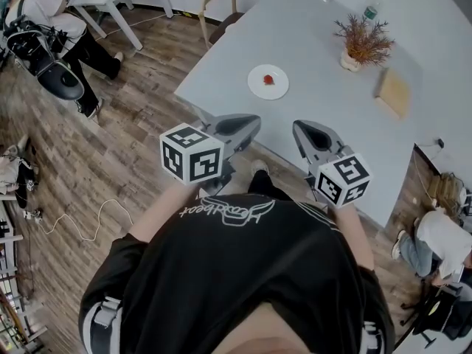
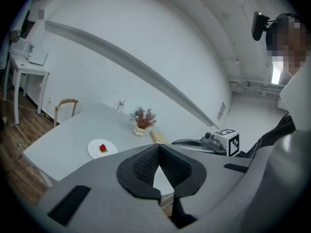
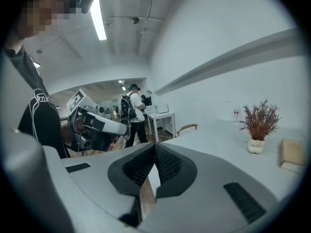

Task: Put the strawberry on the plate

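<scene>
A red strawberry [image 1: 268, 80] lies on a small white round plate [image 1: 258, 87] near the near-left corner of the grey table [image 1: 310, 50]. In the left gripper view the strawberry [image 2: 102, 148] sits on the plate [image 2: 93, 152] well ahead and to the left. Both grippers hang in front of the table's near edge, apart from the plate. My left gripper [image 1: 249, 126] is shut and empty; its tips [image 2: 158, 148] meet. My right gripper [image 1: 304, 131] is likewise shut with nothing held [image 3: 154, 145]. The plate is out of the right gripper view.
A dried plant in a white vase [image 1: 361, 44], a tan book [image 1: 393, 92] and a bottle [image 1: 371, 10] stand farther back on the table. A wooden chair [image 1: 221, 9] is at the far side. People stand or sit around the room's edges.
</scene>
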A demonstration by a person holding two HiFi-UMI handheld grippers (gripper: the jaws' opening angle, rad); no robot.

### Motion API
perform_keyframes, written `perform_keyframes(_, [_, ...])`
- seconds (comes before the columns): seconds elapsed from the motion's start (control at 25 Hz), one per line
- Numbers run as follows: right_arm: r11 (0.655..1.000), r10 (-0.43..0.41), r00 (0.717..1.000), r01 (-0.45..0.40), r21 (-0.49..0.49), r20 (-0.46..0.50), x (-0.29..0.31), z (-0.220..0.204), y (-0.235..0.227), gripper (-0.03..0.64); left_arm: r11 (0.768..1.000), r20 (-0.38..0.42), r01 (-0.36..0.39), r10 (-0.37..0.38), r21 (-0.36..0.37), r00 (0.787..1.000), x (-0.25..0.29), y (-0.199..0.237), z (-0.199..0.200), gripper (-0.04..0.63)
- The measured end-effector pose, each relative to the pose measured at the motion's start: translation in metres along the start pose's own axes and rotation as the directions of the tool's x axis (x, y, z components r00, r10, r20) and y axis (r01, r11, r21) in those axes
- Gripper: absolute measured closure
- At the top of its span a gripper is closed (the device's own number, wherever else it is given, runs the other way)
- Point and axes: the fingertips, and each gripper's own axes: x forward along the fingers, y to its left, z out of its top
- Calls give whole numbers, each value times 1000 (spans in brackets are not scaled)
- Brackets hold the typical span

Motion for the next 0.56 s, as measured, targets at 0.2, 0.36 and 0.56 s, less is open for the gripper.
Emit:
perform_keyframes(0.2, [1000,6,1000,-6,4,0,4,-1,-1,609,1000,-2,-3,3,-3,1000,1,3,0,589])
perform_keyframes(0.36, [1000,8,1000,-8,8,-2,7,-3,-3,609,1000,-5,-7,7,-10,1000,3,7,-1,589])
perform_keyframes(0.56, [1000,13,1000,-13,9,-4,12,-4,-6,609,1000,-10,-6,6,-21,1000,7,11,-3,589])
